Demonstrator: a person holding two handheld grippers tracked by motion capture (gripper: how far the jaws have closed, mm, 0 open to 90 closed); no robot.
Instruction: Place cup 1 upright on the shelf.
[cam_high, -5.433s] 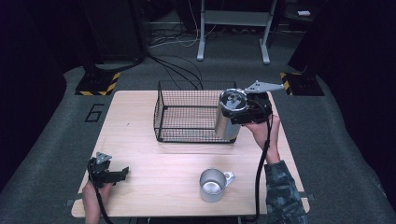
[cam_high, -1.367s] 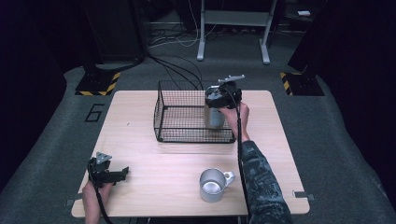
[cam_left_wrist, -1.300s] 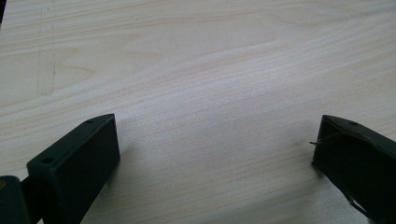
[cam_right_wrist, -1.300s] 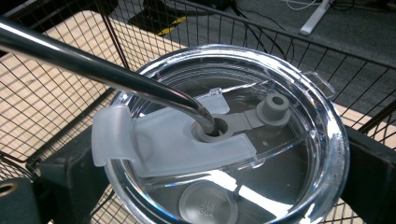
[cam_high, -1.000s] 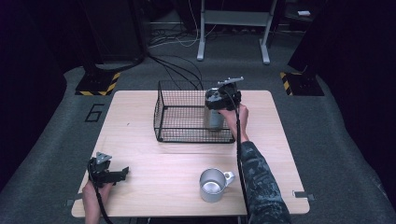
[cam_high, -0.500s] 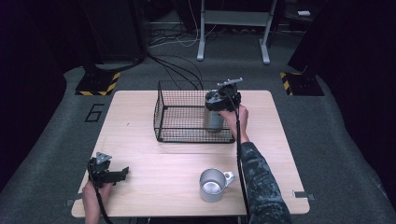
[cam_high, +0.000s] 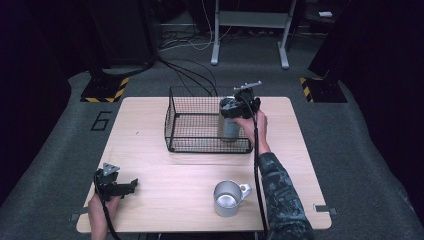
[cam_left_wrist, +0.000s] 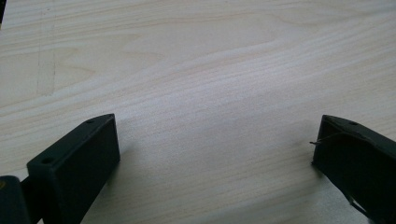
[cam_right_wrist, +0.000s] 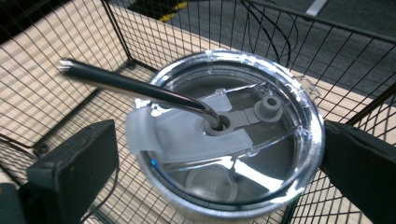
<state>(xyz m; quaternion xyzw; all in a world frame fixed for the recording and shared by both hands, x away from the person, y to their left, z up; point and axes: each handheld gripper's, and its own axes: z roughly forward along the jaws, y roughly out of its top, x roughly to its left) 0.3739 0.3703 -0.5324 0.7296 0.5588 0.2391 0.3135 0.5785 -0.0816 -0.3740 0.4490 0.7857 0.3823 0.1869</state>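
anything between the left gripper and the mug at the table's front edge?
Nothing visible. The left gripper rests open at the table's front left corner; the mug stands to its right, with bare wood between. The wire basket and the tumbler in the right gripper sit farther back, off that line.

The high view is looking forward and down over the whole tabletop (cam_high: 165, 170) from afar. The left gripper view is facing bare tabletop close up. The right gripper view is peering closely down into the wire basket (cam_right_wrist: 56, 70), which the high view is sharing.
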